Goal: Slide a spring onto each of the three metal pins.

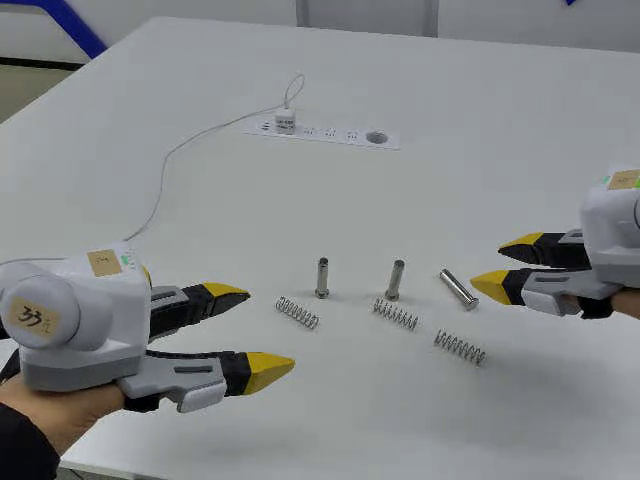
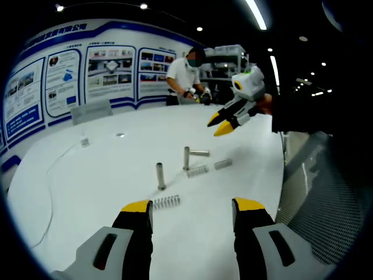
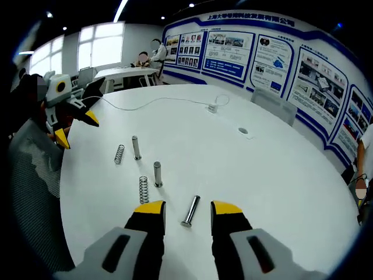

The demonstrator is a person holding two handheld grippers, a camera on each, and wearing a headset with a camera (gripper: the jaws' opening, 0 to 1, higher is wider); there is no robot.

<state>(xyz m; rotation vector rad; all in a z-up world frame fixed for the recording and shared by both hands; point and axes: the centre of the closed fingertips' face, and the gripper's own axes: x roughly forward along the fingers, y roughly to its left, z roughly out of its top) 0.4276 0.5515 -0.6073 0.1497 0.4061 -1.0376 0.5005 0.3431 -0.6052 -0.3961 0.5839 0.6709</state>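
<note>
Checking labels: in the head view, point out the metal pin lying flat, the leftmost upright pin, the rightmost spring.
Silver metal pin lying flat (image 1: 459, 289): head view, shaft middle.
Leftmost upright metal pin (image 1: 322, 277): head view, shaft middle.
Rightmost coiled wire spring (image 1: 460, 347): head view, middle coils.

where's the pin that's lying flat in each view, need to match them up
Head view: the lying pin is right of centre, just left of the right gripper.
Left gripper view: the lying pin is near the centre, farthest from the jaws.
Right gripper view: the lying pin is low centre, in line with the gap between the open jaws.
Shared landmark: the middle upright pin stands next to it.
</note>
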